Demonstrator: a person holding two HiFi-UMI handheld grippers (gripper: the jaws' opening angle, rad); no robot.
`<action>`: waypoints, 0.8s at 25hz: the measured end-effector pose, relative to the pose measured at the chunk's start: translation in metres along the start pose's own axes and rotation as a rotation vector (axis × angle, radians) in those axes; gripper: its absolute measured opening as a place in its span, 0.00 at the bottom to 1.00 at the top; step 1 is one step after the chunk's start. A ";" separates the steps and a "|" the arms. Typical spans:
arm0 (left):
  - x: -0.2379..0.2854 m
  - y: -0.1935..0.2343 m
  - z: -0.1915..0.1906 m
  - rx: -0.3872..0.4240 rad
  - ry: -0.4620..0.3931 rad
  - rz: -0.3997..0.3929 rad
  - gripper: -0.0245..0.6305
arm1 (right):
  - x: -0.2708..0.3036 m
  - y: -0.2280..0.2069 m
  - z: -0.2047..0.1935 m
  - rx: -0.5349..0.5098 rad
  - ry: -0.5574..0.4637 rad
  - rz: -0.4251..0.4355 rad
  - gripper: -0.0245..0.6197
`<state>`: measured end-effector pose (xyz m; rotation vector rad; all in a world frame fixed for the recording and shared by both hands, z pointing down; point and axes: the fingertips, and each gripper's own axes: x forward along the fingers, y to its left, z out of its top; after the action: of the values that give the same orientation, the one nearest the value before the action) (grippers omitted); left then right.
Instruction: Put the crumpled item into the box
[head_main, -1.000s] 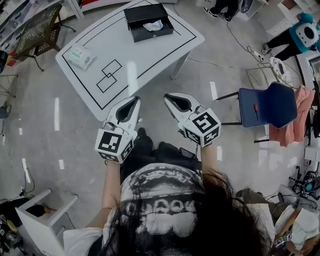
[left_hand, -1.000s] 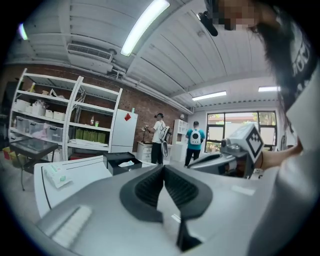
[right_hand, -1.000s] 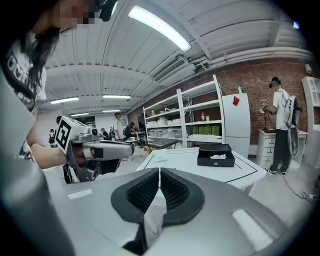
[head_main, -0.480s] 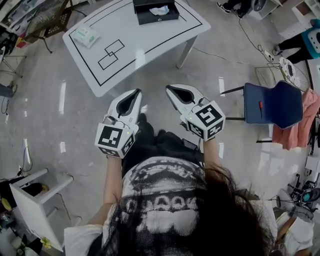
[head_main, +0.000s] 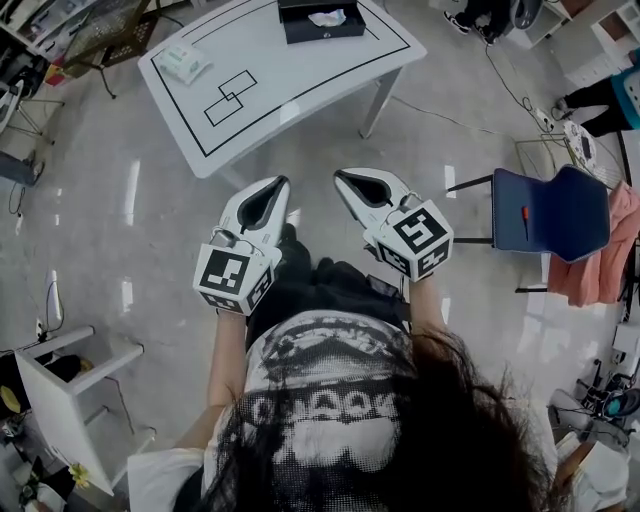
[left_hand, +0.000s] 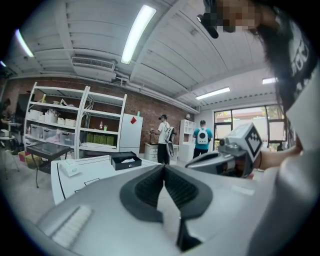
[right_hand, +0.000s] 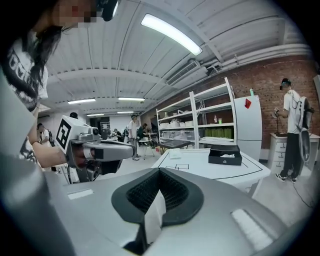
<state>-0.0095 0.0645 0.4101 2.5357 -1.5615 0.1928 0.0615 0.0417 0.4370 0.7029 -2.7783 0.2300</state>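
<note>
A black box (head_main: 320, 20) stands on the far side of the white table (head_main: 300, 80). A white crumpled item (head_main: 327, 18) lies inside it. The box (left_hand: 126, 161) with the item shows small in the left gripper view, and the box (right_hand: 225, 155) likewise in the right gripper view. My left gripper (head_main: 282, 181) and right gripper (head_main: 338, 174) are held side by side in front of the person's body, over the floor and well short of the table. Both are shut with nothing between the jaws.
A pale green packet (head_main: 183, 63) lies at the table's left end, near two squares (head_main: 230, 96) drawn on the top. A blue chair (head_main: 550, 213) stands to the right, a white stool (head_main: 70, 385) at the lower left. Shelves (left_hand: 75, 125) and people (left_hand: 164, 135) stand beyond the table.
The table with the box has slid up and away in the head view, so the grippers now hang farther from it. Both grippers stay shut and empty.
</note>
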 end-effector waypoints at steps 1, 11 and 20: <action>-0.002 -0.001 0.001 0.002 -0.002 0.001 0.04 | -0.001 0.002 0.001 -0.004 -0.002 0.002 0.04; -0.012 -0.008 0.004 0.009 -0.016 0.012 0.04 | -0.010 0.013 0.007 -0.022 -0.019 0.011 0.04; -0.015 -0.010 0.001 0.006 -0.012 0.030 0.04 | -0.012 0.015 0.002 -0.019 -0.018 0.030 0.04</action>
<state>-0.0075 0.0819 0.4057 2.5241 -1.6064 0.1859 0.0638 0.0594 0.4302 0.6621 -2.8064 0.2035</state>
